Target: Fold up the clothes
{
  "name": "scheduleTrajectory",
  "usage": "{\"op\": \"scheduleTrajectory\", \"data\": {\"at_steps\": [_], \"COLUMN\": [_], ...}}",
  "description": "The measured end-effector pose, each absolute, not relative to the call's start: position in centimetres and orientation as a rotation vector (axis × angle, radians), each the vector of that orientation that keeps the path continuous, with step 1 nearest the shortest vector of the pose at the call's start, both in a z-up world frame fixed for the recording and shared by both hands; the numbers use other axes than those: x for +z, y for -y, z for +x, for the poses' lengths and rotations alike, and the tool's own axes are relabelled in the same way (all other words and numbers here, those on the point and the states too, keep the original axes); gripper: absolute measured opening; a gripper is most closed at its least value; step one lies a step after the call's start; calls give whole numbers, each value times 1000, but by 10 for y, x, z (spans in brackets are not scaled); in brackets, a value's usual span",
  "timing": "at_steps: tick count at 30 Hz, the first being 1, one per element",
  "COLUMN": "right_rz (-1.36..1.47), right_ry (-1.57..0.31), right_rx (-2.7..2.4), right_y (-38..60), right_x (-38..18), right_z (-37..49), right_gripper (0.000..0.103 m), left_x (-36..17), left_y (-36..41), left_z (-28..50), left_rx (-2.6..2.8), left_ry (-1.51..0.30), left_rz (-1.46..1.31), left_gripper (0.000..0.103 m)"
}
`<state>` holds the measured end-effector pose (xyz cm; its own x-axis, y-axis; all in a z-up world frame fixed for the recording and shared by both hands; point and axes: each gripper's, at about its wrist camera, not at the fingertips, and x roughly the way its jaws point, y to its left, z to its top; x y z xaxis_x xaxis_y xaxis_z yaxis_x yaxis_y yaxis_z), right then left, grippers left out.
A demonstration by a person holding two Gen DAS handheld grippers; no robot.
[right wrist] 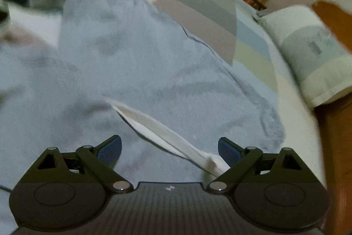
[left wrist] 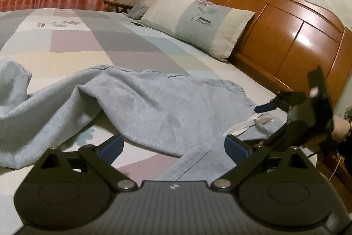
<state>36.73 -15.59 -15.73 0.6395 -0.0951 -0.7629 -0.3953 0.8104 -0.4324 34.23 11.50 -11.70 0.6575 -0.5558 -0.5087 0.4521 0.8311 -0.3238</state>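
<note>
Both my jaws gape wide, gripping nothing, low over the rumpled blue garment (left wrist: 136, 102) on the bed (left wrist: 92, 41) so either can pinch an edge.

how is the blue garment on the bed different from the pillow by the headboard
The blue garment is one plain light blue; the pillow has pale bands and a printed flower. The garment lies spread out and rumpled, while the pillow is plump and leans against the headboard. Both rest on the patchwork bedsheet.
</note>
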Motion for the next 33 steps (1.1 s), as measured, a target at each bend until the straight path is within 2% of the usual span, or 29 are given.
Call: {"op": "scheduleTrajectory", "data": {"at_steps": [9, 17, 27, 31, 33], "right_rz": [-639, -366, 57, 102, 68], "right_ry": [-709, -538, -478, -470, -532], "right_rx": [0, 50, 187, 267, 333], "right_y": [143, 160, 210, 213, 207], "right_x": [-169, -129, -86, -76, -77], "right_z": [403, 391, 348, 317, 307], "right_gripper": [97, 96, 96, 97, 99], "left_x": [-118, -116, -109, -108, -107], "left_y": [-118, -121, -125, -125, -124], "left_z": [345, 342, 339, 339, 338], "left_rx": [-564, -573, -570, -574, -574], "left_ry": [-637, -624, -600, -596, -595], "left_rz": [-183, -201, -205, -207, -204], "left_gripper": [98, 98, 98, 98, 98]}}
